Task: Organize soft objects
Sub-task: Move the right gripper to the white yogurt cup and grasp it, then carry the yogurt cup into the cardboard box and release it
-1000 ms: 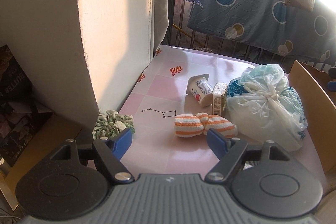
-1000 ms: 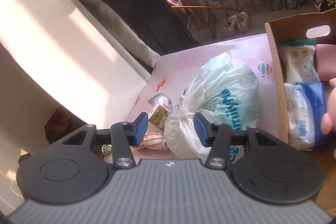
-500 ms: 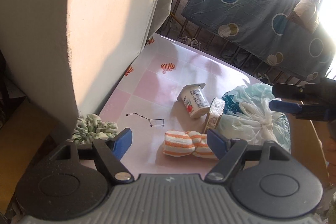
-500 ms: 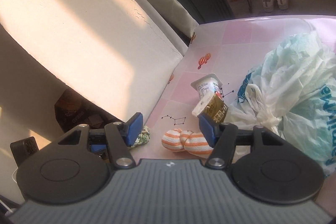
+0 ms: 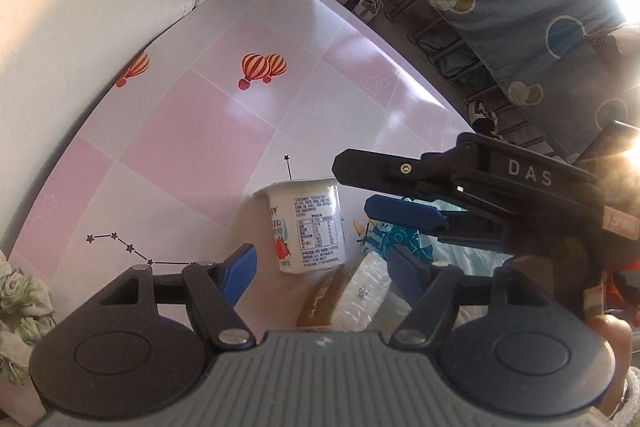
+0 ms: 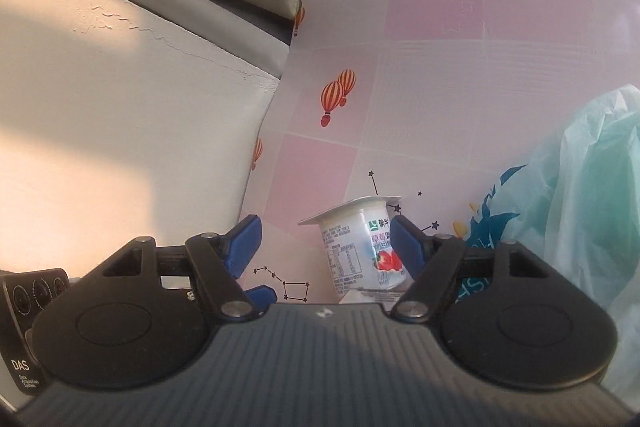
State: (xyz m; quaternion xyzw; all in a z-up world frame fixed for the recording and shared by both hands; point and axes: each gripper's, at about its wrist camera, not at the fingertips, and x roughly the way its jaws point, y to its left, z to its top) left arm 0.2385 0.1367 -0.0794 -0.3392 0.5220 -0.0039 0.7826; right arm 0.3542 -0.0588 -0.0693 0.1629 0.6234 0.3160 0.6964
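Scrunchie [image 5: 18, 303] at far left tabletop [image 5: 192, 131] edge, beside wall, untouched.

Your left tongs [image 5: 320, 267]: spread, closing, nothing pinched; yogurt cup [image 5: 306, 225] on its side ahead, between tips.

Your right tongs [image 6: 324, 247]: spread, opening, empty; same cup ahead.

Plastic bag [image 6: 580, 227] at right, knotted, slumped on tabletop. Judgement: both tongs converge, crowding risk.
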